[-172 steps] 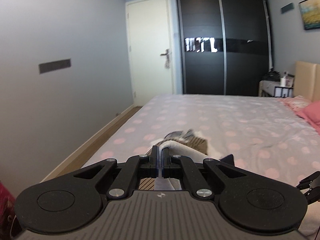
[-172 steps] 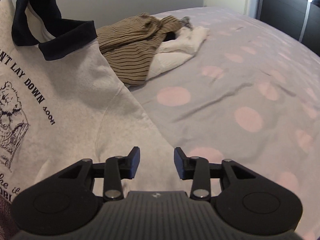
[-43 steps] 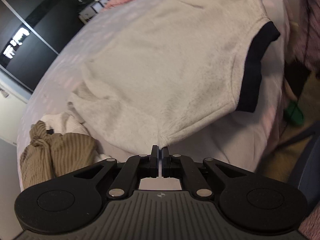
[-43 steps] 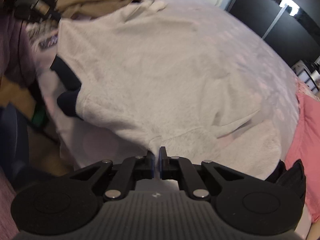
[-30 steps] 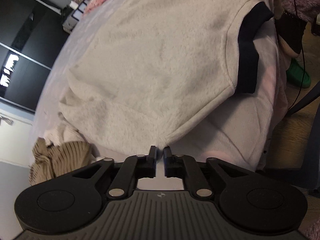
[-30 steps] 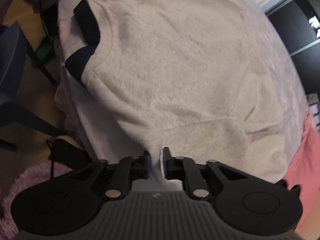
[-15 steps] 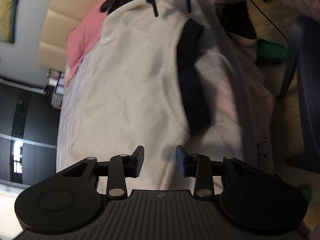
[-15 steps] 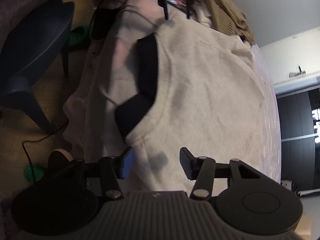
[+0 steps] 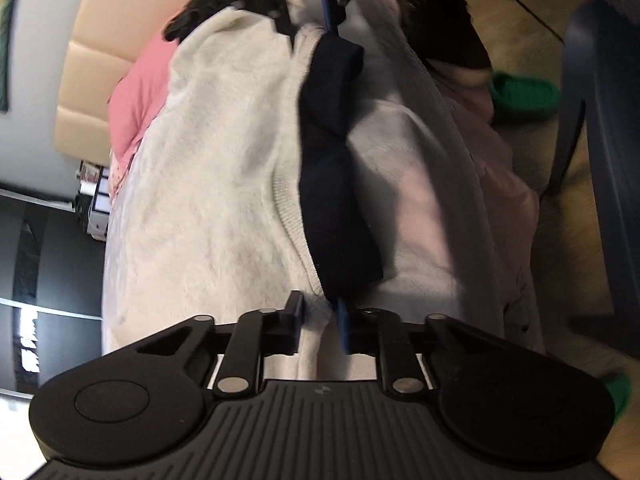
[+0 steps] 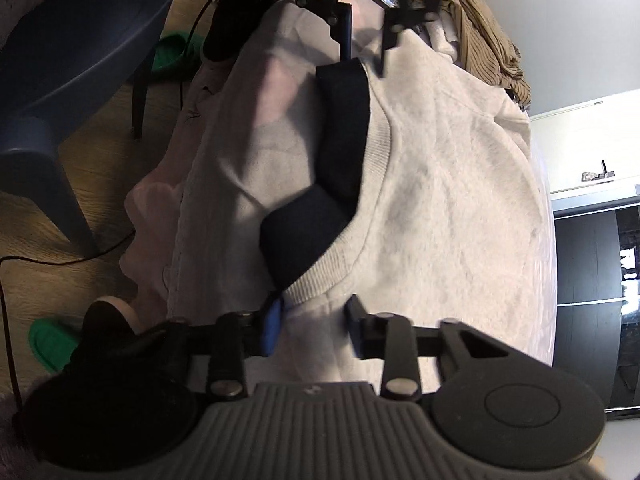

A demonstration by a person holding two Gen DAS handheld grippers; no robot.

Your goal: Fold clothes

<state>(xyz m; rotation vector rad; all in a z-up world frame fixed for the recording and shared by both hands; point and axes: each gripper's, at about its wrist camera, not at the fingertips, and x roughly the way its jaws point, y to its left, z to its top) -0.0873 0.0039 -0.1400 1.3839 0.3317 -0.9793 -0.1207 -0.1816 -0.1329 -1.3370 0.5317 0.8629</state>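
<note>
Two grippers converge on one neckline, and the picture has changed fast. A second ago both tools were pinching the far corners of the grey sweatshirt point(image 9: 208, 184); half a second ago they let go and spread wide over the collar end. Now the left gripper point(image 9: 318, 312) is closing, with a bunch of grey fabric just beside the navy collar point(image 9: 336, 184) between its jaws, though I cannot tell whether the pads are biting yet. The right gripper point(image 10: 314, 316) is closing too, astride the ribbed neck edge at the opposite shoulder, its jaws visibly apart with cloth between them and not pressing on it. From each wrist view the other tool shows at the top of the frame, so they face one another across the collar.

That sweatshirt lies spread on the bed point(image 10: 224, 128), back up, its neck end at the mattress edge, above the wooden floor point(image 10: 100, 168). A striped brown garment point(image 10: 488, 32) waits beyond it.

My read: the spreading-out is finished, and these fresh grips at the shoulders set up the first real fold.
</note>
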